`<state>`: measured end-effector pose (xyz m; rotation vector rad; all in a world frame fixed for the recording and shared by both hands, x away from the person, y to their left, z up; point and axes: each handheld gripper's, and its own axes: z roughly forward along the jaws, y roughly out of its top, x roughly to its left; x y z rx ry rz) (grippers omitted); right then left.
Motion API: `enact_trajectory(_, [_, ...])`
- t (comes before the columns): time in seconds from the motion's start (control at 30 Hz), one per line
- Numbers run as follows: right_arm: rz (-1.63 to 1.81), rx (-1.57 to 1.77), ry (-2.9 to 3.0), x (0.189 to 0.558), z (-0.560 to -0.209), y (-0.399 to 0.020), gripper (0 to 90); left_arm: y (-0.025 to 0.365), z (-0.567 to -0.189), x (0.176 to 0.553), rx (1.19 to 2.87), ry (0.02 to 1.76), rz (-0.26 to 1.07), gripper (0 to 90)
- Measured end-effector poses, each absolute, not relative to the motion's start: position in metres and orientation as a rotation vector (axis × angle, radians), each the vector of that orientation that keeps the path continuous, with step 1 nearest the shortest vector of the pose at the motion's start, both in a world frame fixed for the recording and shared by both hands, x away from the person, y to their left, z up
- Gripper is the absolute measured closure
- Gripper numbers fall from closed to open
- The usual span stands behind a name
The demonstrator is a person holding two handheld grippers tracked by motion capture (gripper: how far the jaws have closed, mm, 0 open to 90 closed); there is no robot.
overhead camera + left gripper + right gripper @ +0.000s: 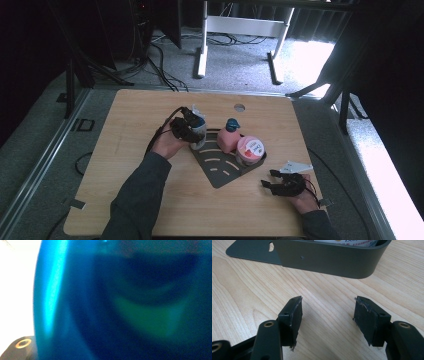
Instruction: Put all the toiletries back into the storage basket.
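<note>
Bottle [199, 131] stands upright at the rack's [222, 172] left corner, clamped in my left gripper [192, 129]; my right gripper [276, 181], jaws apart, waits beside the rack.

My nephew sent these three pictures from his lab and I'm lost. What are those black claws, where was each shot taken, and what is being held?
A person holds a two-fingered gripper in each hand. The high view looks down on a wooden table. The other two views come from cameras riding on the grippers. The left gripper is closed around a blue-and-white bottle, a blue blur in its own view. The right gripper rests open and empty. A dark metal rack holds a pink bottle and a pink-lidded tub.
</note>
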<state>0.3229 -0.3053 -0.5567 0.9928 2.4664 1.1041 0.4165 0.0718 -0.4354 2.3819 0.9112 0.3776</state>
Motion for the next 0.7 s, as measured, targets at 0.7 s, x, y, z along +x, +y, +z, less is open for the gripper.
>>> enact_trajectory(0.7, [1.104,0.991,2.468,0.323,-0.557,-0.306,39.2,0.060,-0.441,0.424,2.383,0.893,0.383,55.1])
